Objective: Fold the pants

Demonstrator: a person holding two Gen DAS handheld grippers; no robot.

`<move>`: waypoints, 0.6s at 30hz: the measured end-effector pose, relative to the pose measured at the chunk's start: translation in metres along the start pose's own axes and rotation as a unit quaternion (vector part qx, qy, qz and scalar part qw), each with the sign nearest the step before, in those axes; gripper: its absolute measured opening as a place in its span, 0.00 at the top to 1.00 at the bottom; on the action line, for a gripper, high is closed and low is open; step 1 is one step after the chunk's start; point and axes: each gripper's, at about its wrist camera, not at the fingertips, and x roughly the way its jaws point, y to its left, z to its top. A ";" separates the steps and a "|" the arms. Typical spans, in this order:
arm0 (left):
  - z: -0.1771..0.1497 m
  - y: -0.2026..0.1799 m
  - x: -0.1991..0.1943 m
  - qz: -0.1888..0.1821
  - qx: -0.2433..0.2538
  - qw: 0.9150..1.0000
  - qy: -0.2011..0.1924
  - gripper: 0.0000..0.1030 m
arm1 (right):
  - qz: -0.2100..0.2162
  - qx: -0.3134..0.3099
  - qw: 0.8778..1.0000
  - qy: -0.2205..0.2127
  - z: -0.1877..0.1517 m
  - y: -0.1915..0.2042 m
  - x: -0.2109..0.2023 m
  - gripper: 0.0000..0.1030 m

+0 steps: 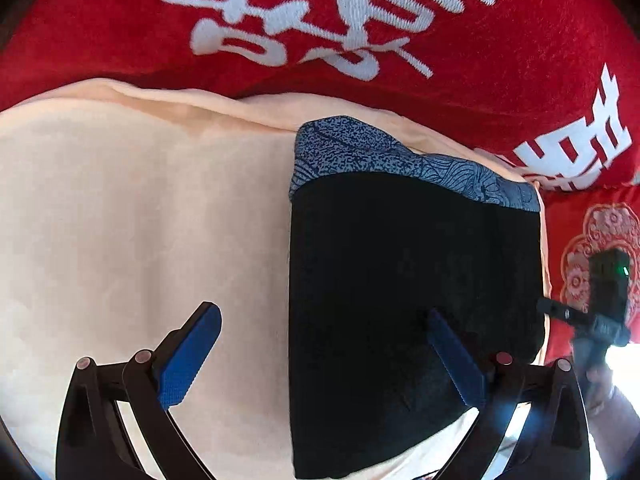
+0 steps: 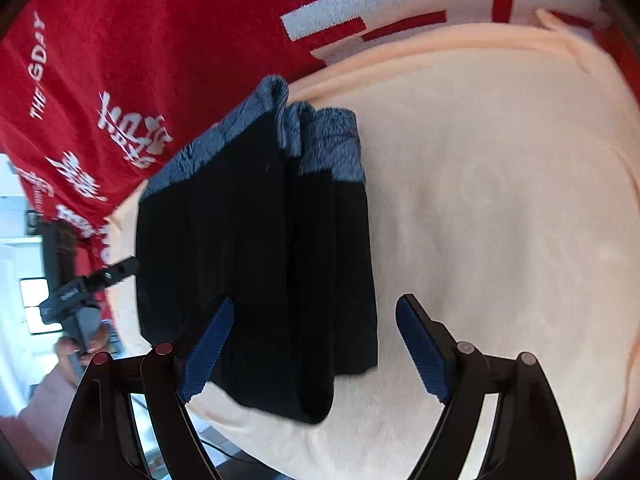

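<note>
Nearest, I read the left gripper (image 1: 324, 336) with fingers spread wide and empty, one over the folded pants (image 1: 412, 300). The right gripper (image 2: 314, 328) likewise stands wide apart, gripping nothing. The pants (image 2: 256, 264) lie folded on the peach cloth (image 2: 500, 200). Beyond lies the red blanket (image 1: 500, 60).

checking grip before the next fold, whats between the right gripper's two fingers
In the right wrist view, the right gripper stands open, with the near right edge of the folded black pants and bare peach blanket between its fingers.
</note>
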 end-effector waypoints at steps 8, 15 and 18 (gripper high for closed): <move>0.012 -0.003 0.031 -0.040 0.035 0.998 0.026 0.00 | 0.144 0.010 0.989 0.040 0.022 -0.025 0.041 0.13; 0.016 -0.007 0.044 -0.058 0.024 0.997 0.044 0.00 | 0.174 0.002 0.984 0.045 0.028 -0.022 0.047 0.08; 0.011 -0.020 0.037 -0.047 0.029 0.998 0.020 0.18 | 0.142 0.029 0.988 0.047 0.027 -0.022 0.045 0.30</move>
